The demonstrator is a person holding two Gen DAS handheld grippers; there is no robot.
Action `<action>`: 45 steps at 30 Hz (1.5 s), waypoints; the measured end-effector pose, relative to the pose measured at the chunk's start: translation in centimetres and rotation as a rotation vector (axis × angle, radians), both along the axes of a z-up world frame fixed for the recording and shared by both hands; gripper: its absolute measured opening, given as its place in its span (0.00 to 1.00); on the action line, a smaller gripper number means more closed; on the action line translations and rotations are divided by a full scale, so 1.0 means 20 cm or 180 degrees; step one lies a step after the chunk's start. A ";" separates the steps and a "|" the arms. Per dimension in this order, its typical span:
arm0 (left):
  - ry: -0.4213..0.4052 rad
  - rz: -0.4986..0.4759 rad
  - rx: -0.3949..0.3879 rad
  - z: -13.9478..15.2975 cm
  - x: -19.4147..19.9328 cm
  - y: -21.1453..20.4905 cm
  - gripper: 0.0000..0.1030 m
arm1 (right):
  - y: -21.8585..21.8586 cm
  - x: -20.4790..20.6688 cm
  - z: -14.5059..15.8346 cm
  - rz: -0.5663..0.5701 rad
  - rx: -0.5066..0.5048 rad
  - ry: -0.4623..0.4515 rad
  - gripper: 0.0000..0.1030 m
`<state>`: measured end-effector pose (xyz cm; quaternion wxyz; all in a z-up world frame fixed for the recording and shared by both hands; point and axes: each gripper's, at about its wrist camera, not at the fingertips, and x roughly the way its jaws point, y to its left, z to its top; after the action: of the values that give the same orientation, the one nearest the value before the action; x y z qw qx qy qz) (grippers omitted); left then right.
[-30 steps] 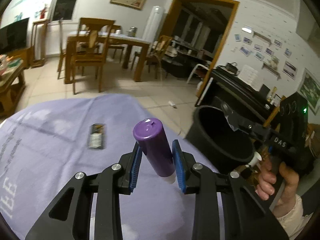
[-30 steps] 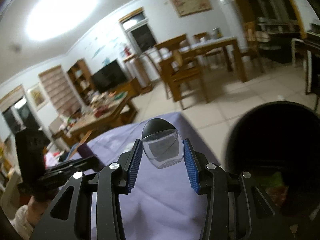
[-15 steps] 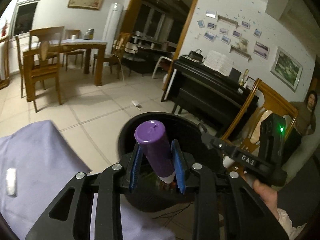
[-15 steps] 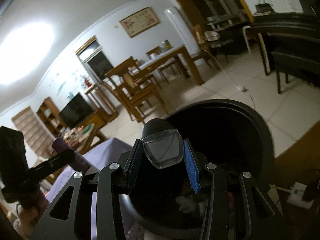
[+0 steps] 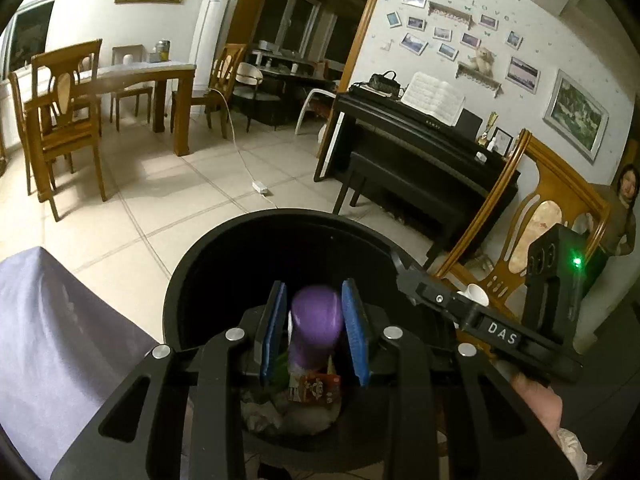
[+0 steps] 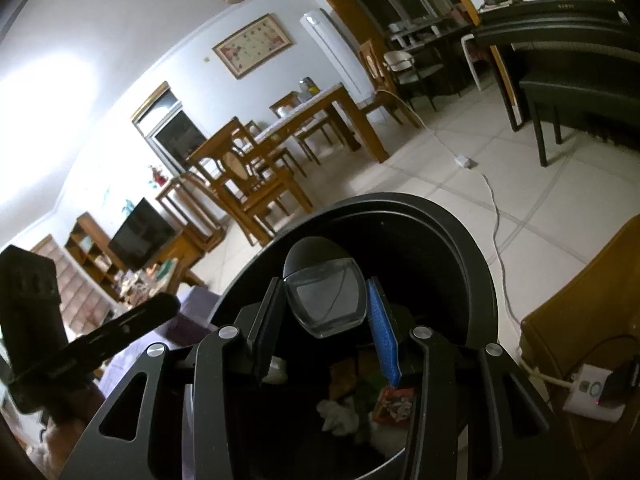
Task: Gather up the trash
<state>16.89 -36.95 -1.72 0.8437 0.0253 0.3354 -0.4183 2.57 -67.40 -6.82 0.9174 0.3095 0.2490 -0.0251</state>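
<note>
My left gripper (image 5: 314, 332) clamped on a purple bottle (image 5: 316, 328) above the black bin (image 5: 224, 256), my right gripper (image 6: 326, 316) clamped on a clear black-capped bottle (image 6: 324, 300) above the bin, wrappers inside the bin

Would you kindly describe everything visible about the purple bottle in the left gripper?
The purple bottle is a smooth, matte-looking cylinder with a rounded purple end toward the camera and a pale, whitish end pointing down and away. It looks like plastic. It is pinched at its sides between the left gripper's blue-padded fingers, tilted, above the open black bin, whose bottom holds wrappers and crumpled paper. Nothing else touches it.
</note>
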 end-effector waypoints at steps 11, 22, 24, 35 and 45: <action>-0.0597 0.0038 0.0128 0.11 -0.21 0.04 0.86 | 0.04 -0.05 0.04 0.0003 0.0006 -0.0074 0.65; -0.0824 0.0226 0.0053 0.28 -0.42 0.39 0.95 | 0.42 -0.06 0.21 0.0325 -0.0088 -0.0109 0.74; -0.0855 0.0302 0.0087 0.30 -0.44 0.47 0.95 | 0.53 -0.04 0.26 0.0418 -0.0141 -0.0120 0.76; -0.0884 0.0898 0.0014 0.35 -0.51 1.01 0.95 | 1.22 0.11 0.43 0.0963 -0.0392 -0.0158 0.81; -0.0872 0.1389 -0.0020 0.33 -0.51 1.39 0.95 | 1.77 0.25 0.49 0.1428 -0.0501 -0.0138 0.81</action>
<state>6.65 -9.10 4.94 0.9517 0.0061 0.2142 -0.2201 7.51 -32.04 2.99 0.9264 0.1744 0.2890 0.1667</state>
